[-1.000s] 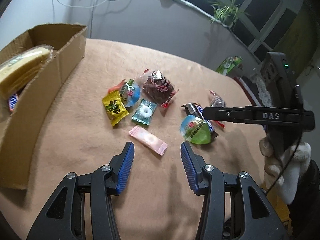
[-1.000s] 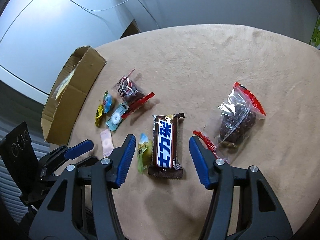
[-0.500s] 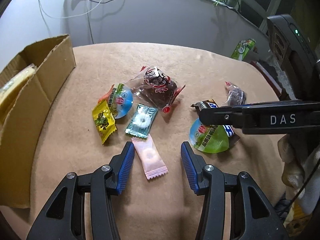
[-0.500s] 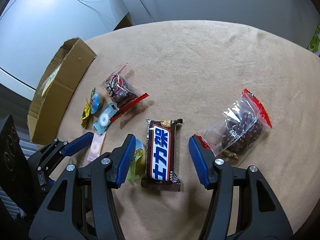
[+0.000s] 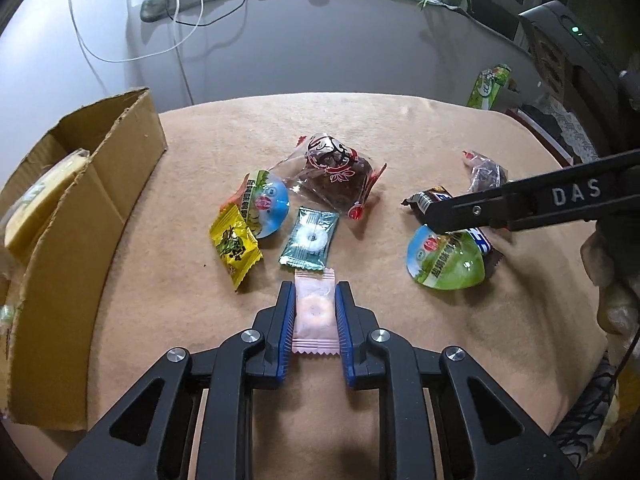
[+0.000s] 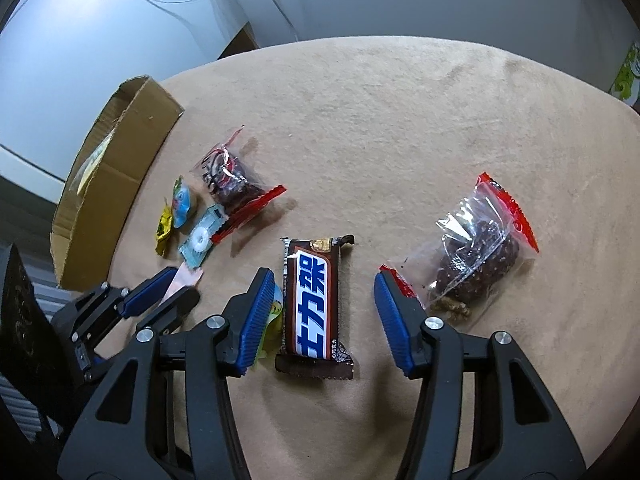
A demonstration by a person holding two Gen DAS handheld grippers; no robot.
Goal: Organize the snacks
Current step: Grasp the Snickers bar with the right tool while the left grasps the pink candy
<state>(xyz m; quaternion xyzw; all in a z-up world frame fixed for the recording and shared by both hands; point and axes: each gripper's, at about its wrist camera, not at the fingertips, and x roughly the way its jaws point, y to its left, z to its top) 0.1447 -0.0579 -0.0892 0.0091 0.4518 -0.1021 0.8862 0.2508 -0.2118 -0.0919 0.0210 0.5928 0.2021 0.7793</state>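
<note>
Left wrist view: the left gripper (image 5: 315, 312) pinches a pink candy wrapper (image 5: 315, 316) that lies on the tan tablecloth (image 5: 400, 128), both blue pads pressed against its long edges. Only this view shows the wrapper whole, along with the green jelly cup (image 5: 446, 260) beside the chocolate bar (image 5: 430, 196), which the other tool's finger largely covers. Right wrist view: the right gripper (image 6: 324, 308) stands spread wide around the chocolate bar (image 6: 314, 304), neither pad touching it. This view alone shows in full the clear bag of dark snacks with red ends (image 6: 476, 256) to the bar's right. Counted across both views: two clear bags of dark snacks, two jelly cups, one yellow packet (image 5: 236, 246), one teal mint packet (image 5: 310, 238), and one cardboard box (image 5: 100, 188) at the cloth's left edge.
</note>
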